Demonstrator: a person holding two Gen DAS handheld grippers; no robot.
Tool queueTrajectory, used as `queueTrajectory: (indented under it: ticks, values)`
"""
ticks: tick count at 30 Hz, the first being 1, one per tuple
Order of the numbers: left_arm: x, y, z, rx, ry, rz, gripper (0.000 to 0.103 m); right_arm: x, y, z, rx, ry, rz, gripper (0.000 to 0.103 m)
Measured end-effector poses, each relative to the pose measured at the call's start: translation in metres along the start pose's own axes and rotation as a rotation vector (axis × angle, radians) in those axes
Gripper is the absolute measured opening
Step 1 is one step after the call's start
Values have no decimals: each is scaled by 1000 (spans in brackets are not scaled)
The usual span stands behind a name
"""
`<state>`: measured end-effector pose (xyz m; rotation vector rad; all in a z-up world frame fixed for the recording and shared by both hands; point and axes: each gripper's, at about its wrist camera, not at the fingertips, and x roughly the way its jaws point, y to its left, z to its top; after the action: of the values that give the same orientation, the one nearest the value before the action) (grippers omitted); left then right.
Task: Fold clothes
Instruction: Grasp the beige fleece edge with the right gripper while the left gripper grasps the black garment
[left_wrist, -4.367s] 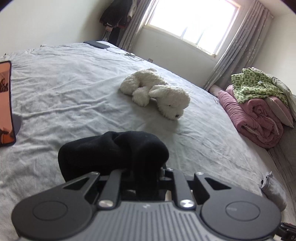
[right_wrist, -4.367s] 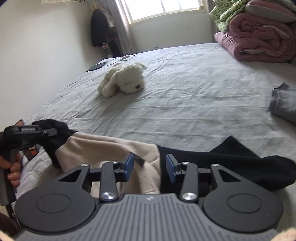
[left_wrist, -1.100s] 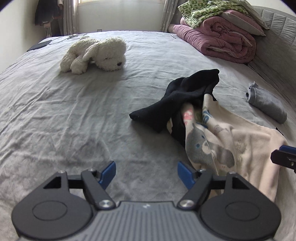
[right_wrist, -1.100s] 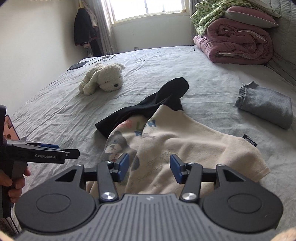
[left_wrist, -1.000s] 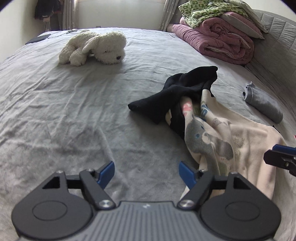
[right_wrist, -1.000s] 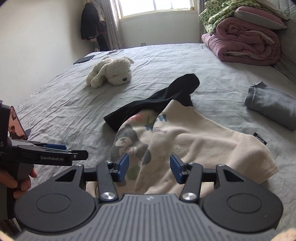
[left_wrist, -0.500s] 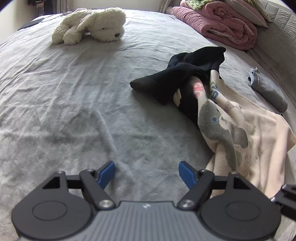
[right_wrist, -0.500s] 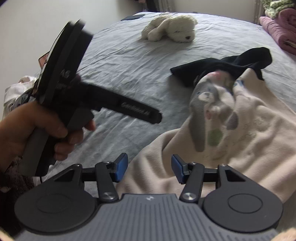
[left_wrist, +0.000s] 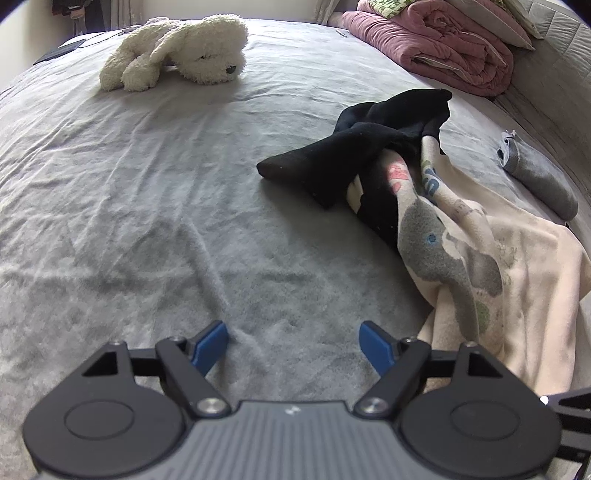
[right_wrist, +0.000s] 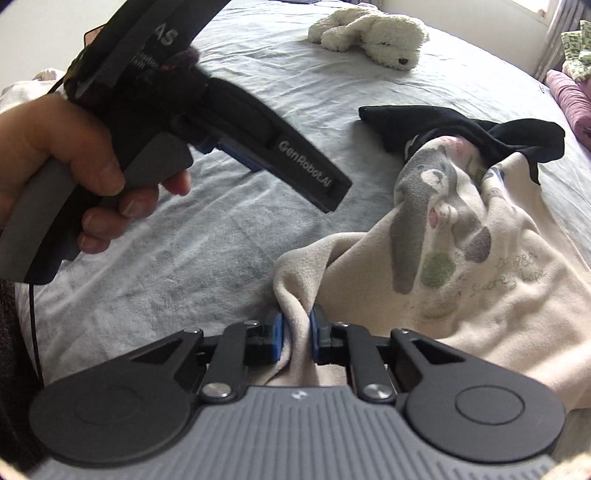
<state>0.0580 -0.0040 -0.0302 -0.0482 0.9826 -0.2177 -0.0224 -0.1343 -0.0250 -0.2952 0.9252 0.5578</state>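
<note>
A cream sweatshirt (left_wrist: 524, 266) with black sleeves and a grey bear print lies crumpled on the grey bed (left_wrist: 129, 206). One black sleeve (left_wrist: 354, 155) stretches out to the left of it. My right gripper (right_wrist: 295, 336) is shut on a fold of the cream sweatshirt (right_wrist: 461, 266) at its near hem. My left gripper (left_wrist: 293, 343) hangs open over bare bedsheet, left of the garment, with nothing between its fingers. In the right wrist view a hand (right_wrist: 55, 155) holds the left gripper's handle, and its finger (right_wrist: 314, 177) points down toward the bed.
A white plush dog (left_wrist: 177, 51) lies at the far side of the bed. A rolled pink quilt (left_wrist: 439, 40) with pillows sits at the far right. A folded grey garment (left_wrist: 539, 173) lies by the right edge.
My right gripper has closed on the sweatshirt's near hem and moved low to it. The left gripper has moved forward and tilted down over the bed, still open.
</note>
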Motion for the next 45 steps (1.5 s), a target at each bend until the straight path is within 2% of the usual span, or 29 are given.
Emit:
queueTrajectory:
  ticks: [1,6,10,15,21,25,27,33,35,38,40,42,44,45]
  values:
    - [0,0,0,1,0,1,80,-2,-2,0,4,-5,-9,14]
    - [-1,1,0,-4,-3,-3,80,-39,-22,6,48,-143,-106,13]
    - [-2,0,0,-2,-5,-2,80,-61,-48,6,128,-215,-188,13]
    - [-4,-2,-1,3,-17,-11,80,-70,-94,9,243,-265,-310,13]
    - [-5,-6,-2,13,-40,-25,79,-71,-146,-5,389,-275,-428,13]
    - [-3,-12,0,15,-101,-64,75,-69,-172,-16,489,-257,-410,13]
    - [0,-15,3,2,-135,-89,70,-68,-177,-19,499,-250,-404,13]
    - [20,-27,10,-91,-192,-187,61,-68,-184,-25,519,-240,-383,13]
    - [26,-32,12,-147,-208,-221,55,-69,-185,-26,522,-241,-376,13]
    - [35,-40,14,-233,-240,-272,54,-70,-184,-26,520,-245,-365,13]
    - [40,-48,14,-259,-252,-260,45,-72,-184,-25,520,-252,-359,13]
    - [46,-55,13,-276,-256,-242,17,-74,-183,-24,518,-260,-351,13]
    - [49,-56,12,-310,-264,-248,3,-75,-183,-23,515,-266,-346,13]
    - [48,-54,11,-326,-289,-253,2,-76,-182,-22,513,-269,-346,13]
